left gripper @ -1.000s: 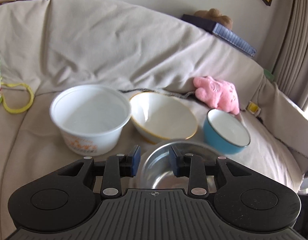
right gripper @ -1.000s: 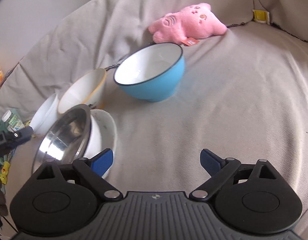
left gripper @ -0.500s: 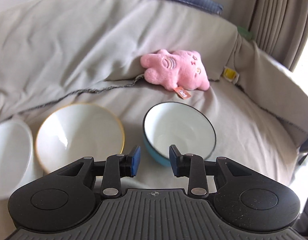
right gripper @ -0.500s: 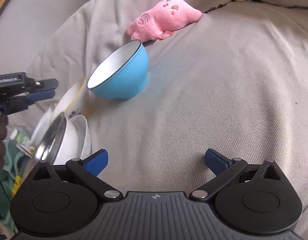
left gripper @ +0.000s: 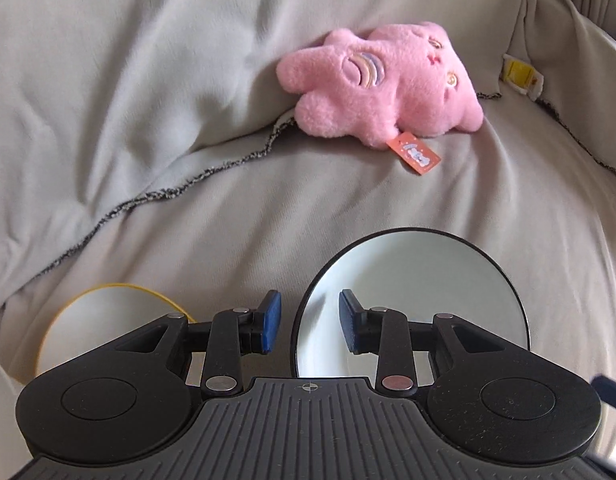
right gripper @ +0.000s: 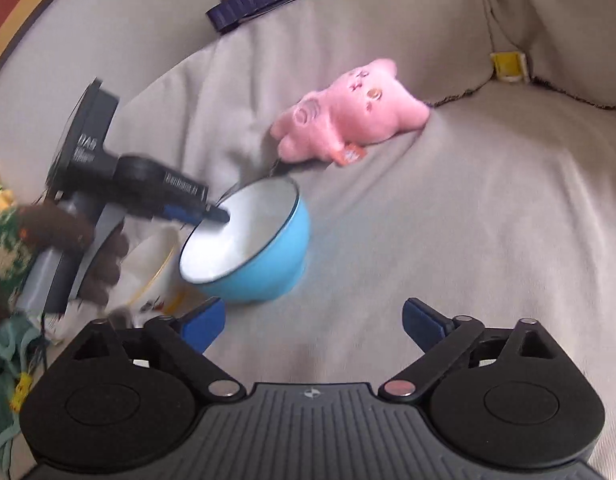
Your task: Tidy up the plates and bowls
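1. The gold-rimmed white bowl lay at the far left on the grey sofa throw, just beside the left gripper and outside its reach
2. The left gripper had its blue pads partly apart, clamped on nothing; the left pad stood outside the near-left rim of the blue bowl and the right pad over its white inside, so the rim sat between them
3. From the right wrist view the same left gripper came in from the left with its tip at the blue bowl rim; whether it touched the rim could not be told
4. I judged the step in hand to be taking the blue bowl by its rim, probably to nest it with the other bowls; the next move called for closing the pads squarely on the rim and lifting without tipping
5. The pink plush toy lay beyond the bowl, well apart, against the backrest
6. The right gripper hung wide apart and empty, near the blue bowl's right side but apart from it
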Demonstrator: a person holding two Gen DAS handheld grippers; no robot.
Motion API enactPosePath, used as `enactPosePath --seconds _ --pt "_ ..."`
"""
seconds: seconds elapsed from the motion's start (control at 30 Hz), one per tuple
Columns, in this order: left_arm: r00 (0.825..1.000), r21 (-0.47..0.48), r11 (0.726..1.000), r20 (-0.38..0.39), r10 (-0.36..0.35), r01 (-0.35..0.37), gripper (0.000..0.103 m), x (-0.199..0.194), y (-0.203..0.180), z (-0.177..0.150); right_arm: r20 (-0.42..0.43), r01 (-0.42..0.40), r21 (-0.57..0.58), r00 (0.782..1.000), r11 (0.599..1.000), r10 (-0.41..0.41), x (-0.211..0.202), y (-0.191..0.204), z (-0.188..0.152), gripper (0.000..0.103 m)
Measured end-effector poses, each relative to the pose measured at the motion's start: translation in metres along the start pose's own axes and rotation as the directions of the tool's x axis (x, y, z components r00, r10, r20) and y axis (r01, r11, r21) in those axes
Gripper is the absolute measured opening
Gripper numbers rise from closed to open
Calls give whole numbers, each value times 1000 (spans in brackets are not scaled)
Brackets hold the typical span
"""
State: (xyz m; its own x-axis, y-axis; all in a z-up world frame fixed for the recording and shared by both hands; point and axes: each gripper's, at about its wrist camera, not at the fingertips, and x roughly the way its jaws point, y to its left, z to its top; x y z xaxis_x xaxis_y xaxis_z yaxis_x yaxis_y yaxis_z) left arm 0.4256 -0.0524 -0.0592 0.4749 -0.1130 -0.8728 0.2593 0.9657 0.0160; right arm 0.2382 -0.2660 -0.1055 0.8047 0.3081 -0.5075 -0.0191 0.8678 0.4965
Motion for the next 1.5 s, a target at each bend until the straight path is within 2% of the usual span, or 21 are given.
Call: enactPosePath --seconds 0.13,0.2,0.3,0.37,0.47,0.57,0.8,1.03,1.13,1.27,1.37,1.5 --pt "999 17 1000 -35 13 -12 35 16 1 -7 -27 -10 67 1000 998 12 49 -3 23 63" --pt "998 18 1000 -60 -2 3 36 21 1 -10 -59 -35 73 997 997 40 68 1 24 59" --pt "996 24 999 -88 -28 30 32 28 -3 -15 -108 -16 57 994 998 22 84 11 18 48" --pt "994 55 998 -106 1 5 36 28 -12 -17 -144 -50 70 988 996 60 91 10 14 41" --pt "989 80 997 -144 17 -5 37 25 -21 -19 -151 -47 73 987 996 57 86 6 10 38" --pt "984 81 996 -179 -24 39 36 19 -31 -25 -144 -24 69 989 997 33 72 -2 7 37" --pt "971 178 978 -232 -66 109 36 -5 -81 -55 -114 30 25 993 999 -27 21 -19 -22 37" --pt "959 204 966 -265 -105 162 31 -22 -107 -72 -100 42 52 994 998 -36 -16 -38 -48 37" --pt "963 205 966 -249 -108 161 31 -29 -110 -72 -97 45 41 994 998 -41 -18 -39 -52 38" --pt "968 157 974 -216 -129 165 31 -37 -100 -68 -103 49 18 994 999 -47 -16 -35 -50 39" --pt "969 116 974 -175 -172 194 31 -49 -88 -65 -108 71 -9 992 997 -71 -13 -30 -50 39" --pt "967 78 969 -122 -225 235 31 -62 -72 -62 -69 121 -41 990 992 -123 -18 -24 -43 40"
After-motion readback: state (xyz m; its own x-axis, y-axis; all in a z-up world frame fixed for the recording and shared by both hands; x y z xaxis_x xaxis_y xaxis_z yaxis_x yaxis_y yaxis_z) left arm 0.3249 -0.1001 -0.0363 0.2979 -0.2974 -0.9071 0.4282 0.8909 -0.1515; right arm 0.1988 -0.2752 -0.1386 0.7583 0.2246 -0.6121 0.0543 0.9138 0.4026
